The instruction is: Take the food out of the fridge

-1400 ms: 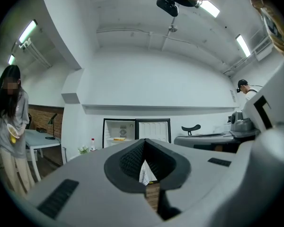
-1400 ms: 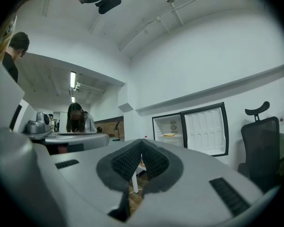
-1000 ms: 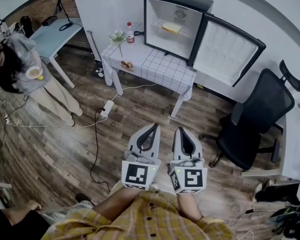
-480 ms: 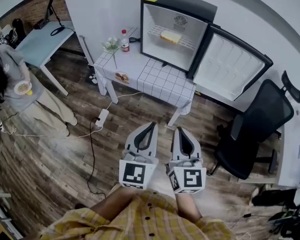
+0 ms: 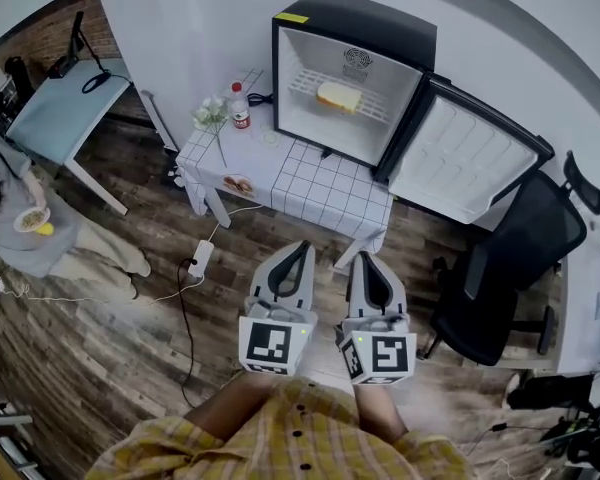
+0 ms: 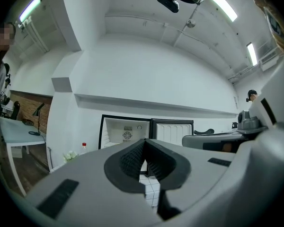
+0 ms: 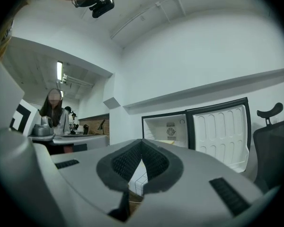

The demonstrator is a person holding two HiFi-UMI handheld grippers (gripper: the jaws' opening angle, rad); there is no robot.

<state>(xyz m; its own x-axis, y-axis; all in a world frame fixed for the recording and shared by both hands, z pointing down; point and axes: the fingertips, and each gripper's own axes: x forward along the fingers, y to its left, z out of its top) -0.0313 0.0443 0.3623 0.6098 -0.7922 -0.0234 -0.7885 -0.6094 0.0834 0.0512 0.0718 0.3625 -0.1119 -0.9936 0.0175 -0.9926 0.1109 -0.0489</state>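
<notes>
While fridge stands open, food pale-yellow block.

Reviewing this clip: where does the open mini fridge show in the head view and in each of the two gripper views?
Head view: the mini fridge is at upper centre, against the white wall.
Left gripper view: the mini fridge is just left of centre, right above the jaws.
Right gripper view: the mini fridge is just right of centre, above the jaws.
Shared landmark: its open door, white-lined, at the fridge's right side in all three pictures.
</notes>
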